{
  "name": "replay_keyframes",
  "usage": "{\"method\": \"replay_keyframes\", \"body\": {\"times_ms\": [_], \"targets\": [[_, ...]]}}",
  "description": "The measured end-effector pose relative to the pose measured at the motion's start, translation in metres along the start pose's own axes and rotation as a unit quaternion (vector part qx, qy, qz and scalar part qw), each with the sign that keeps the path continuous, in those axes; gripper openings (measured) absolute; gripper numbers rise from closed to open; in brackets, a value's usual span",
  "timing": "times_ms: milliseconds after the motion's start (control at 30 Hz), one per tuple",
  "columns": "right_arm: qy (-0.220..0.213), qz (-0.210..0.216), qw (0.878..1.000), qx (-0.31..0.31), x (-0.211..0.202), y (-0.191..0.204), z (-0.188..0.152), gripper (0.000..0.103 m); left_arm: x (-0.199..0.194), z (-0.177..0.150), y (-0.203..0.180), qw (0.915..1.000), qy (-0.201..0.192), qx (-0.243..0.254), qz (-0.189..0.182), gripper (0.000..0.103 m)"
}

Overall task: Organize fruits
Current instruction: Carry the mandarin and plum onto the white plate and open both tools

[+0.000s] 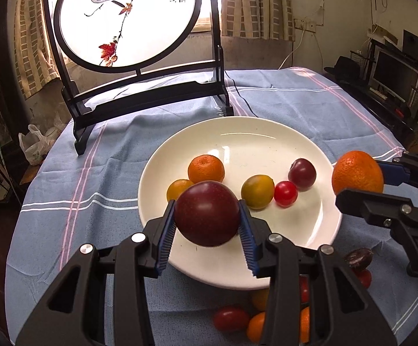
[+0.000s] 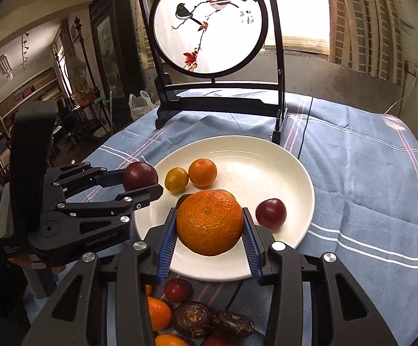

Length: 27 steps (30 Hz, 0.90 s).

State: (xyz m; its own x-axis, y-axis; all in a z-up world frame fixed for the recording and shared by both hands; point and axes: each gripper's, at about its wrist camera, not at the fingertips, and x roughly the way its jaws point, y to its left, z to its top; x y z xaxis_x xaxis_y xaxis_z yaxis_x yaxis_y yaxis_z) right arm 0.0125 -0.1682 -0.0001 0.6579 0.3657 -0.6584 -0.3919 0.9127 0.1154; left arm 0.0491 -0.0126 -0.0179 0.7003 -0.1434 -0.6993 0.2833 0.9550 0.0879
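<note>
My left gripper is shut on a dark red plum and holds it above the near left rim of the white plate. My right gripper is shut on a large orange over the plate's near part. In the left wrist view the orange hangs at the plate's right edge. The plate holds a small mandarin, two yellow tomatoes, a red cherry tomato and a small plum.
Loose fruit lies on the blue cloth in front of the plate: cherry tomatoes, a mandarin and dark water chestnuts. A black-framed round bird screen stands behind the plate, with a cable beside it.
</note>
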Motion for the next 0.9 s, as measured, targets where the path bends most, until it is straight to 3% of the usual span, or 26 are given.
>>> {"method": "replay_keyframes", "body": {"times_ms": [800,833,900], "targets": [[0.054,-0.048,0.997,0.033,0.093,-0.025,0.042,0.045,0.043,0.009,-0.001,0.9996,0.022,0.014,0.01,0.042],[0.057,-0.047,0.997,0.032,0.095,-0.026,0.043,0.045,0.044,0.01,-0.001,0.9996,0.021,0.014,0.01,0.043],[0.057,-0.051,0.996,0.034,0.099,-0.027,0.044,0.05,0.041,0.01,-0.001,0.9997,0.008,0.012,0.019,0.059]]}}
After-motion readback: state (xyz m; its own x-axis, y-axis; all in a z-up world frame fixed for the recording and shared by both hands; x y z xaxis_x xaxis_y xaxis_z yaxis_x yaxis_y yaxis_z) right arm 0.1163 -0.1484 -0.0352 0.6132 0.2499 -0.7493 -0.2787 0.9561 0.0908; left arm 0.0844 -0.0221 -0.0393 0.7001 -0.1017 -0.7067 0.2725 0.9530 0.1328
